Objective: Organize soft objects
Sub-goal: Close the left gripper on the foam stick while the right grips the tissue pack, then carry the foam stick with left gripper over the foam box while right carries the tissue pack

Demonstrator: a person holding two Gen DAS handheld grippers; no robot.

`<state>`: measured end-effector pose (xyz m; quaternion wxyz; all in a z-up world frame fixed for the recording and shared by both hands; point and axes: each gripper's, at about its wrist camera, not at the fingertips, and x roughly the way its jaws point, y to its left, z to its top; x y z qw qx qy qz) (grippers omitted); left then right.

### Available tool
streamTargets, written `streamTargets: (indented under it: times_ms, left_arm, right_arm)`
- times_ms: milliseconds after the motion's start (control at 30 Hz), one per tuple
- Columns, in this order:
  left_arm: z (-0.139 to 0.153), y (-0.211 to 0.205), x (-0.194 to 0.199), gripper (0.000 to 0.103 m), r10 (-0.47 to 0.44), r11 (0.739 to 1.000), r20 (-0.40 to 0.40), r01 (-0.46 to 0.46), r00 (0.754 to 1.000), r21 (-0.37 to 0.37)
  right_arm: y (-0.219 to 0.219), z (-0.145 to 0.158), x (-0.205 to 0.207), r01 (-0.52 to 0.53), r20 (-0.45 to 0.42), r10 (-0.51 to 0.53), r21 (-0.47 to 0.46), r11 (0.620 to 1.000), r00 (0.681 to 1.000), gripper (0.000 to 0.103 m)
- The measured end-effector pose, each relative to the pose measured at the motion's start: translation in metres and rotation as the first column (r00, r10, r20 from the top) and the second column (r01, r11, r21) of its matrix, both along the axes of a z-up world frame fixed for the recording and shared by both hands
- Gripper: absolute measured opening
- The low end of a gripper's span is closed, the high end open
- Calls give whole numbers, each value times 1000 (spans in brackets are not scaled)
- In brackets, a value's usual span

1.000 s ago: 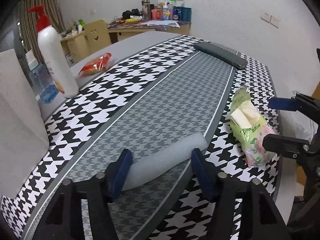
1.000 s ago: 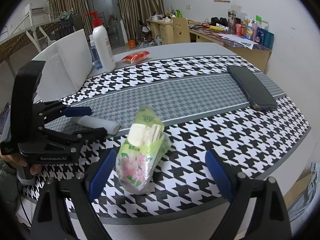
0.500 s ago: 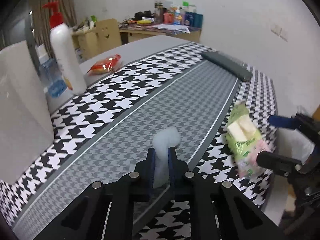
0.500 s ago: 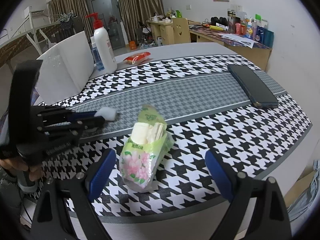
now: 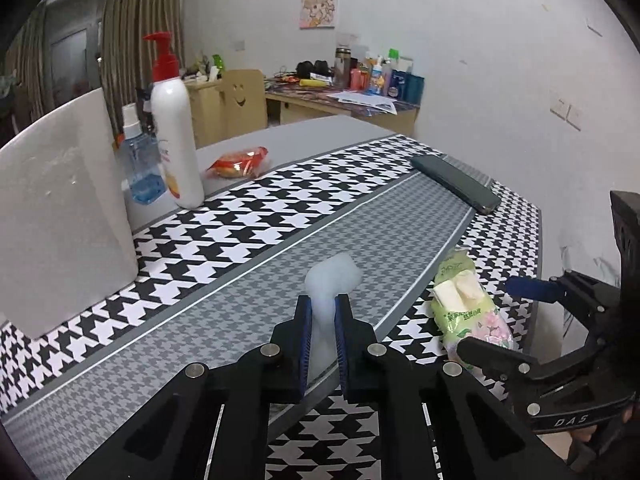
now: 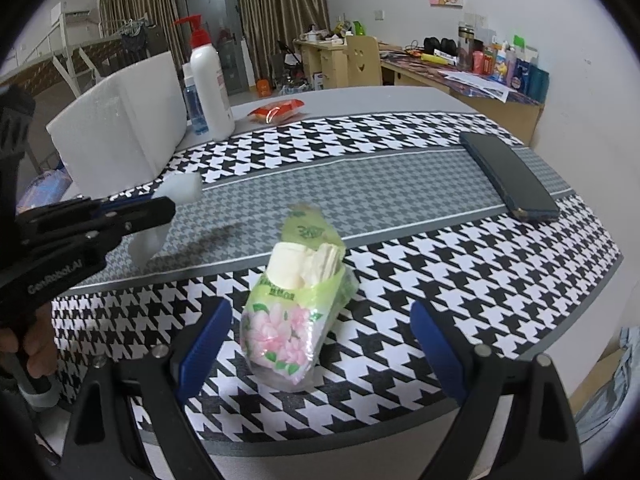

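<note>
The left gripper (image 5: 322, 312) has its blue pads pressed together on a white foam piece (image 5: 330, 280), squeezing its middle so that the free end bulges beyond the fingertips. In the right wrist view the same left gripper (image 6: 160, 208) appears at the left edge, with the white foam piece (image 6: 182, 188) projecting ahead of its tips and a lower portion hanging beneath the jaws, clear of the houndstooth table runner (image 6: 440, 264); a shadow lies on the runner's grey centre band below it. A hand (image 6: 36, 344) grips the left gripper's handle. The right gripper (image 6: 320, 328) has its jaws spread wide and holds nothing. A tissue pack (image 6: 296, 304) in a green floral wrapper lies on the runner between and slightly ahead of the right gripper's fingers, touching neither pad. From the left wrist view the tissue pack (image 5: 468, 312) is to the right of the left gripper, with the right gripper (image 5: 508, 320) beside it. Ahead and to the right of both grippers a dark phone (image 6: 508, 176) lies flat on the runner. Ahead and to the left of the left gripper stand a white foam block (image 5: 60, 216), a white pump bottle (image 5: 176, 136) with a red head, and a small blue bottle (image 5: 138, 160); a red snack packet (image 5: 238, 160) lies beyond them on the grey table (image 5: 320, 136).
</note>
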<state>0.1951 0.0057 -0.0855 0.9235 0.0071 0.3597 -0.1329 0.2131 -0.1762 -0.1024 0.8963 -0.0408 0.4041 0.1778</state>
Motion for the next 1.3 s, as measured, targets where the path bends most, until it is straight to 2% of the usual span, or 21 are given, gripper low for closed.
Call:
streamTargets:
  times_ms: [67,133,233,300,367,433,467,500,533,833,1300]
  left_arm:
    - [0,3,-1,12,22,1000,8,-22,1000,3]
    - [0,4,-1,12,29,1000,7,-29,1000,-3]
    - [0,4,-3,12,24,1000,21,-24,1000,8]
    - [-2,4,-4,12,28,1000,23,-28,999,14]
    - [-3,4,-5,12,30,999,17,-31,999,8]
    - [-2,4,-5,12,30,1000,22,-30,999,8]
    - [-1,4,-6,12,31,999,26,-31,999,9]
    - [-1,4,-6,12,32,999,29,-32,999,10]
    - [0,4,-7,12,35,999,31,-35,999,10]
    - [7,6,-12,12,55,998,46,-55,997,-2]
    - [33,0,-32,12,88,996,102,-86,991,-18]
  right_arm:
    - [1,0,-1,5,8,-5,-2,1000,1000,91]
    - [3,-1,-1,4,11,-4,-12,1000,1000,77]
    - [3,-5,2,6,-24,-6,-11,1000,1000,64]
    - [3,-6,1,4,-30,-4,-8,1000,1000,62]
    - [5,-6,0,-4,-26,4,-9,1000,1000,56]
    - [6,-7,0,-12,-32,12,-5,1000,999,42]
    - [5,-7,1,-8,-37,8,-2,1000,999,39]
    - [5,-8,1,-8,-46,8,0,1000,999,30]
    - [4,-8,2,-7,-53,8,6,1000,999,28]
    - [-2,5,2,10,-8,-10,31,999,1000,26]
    - [-3,36,2,-27,94,20,70,997,995,26]
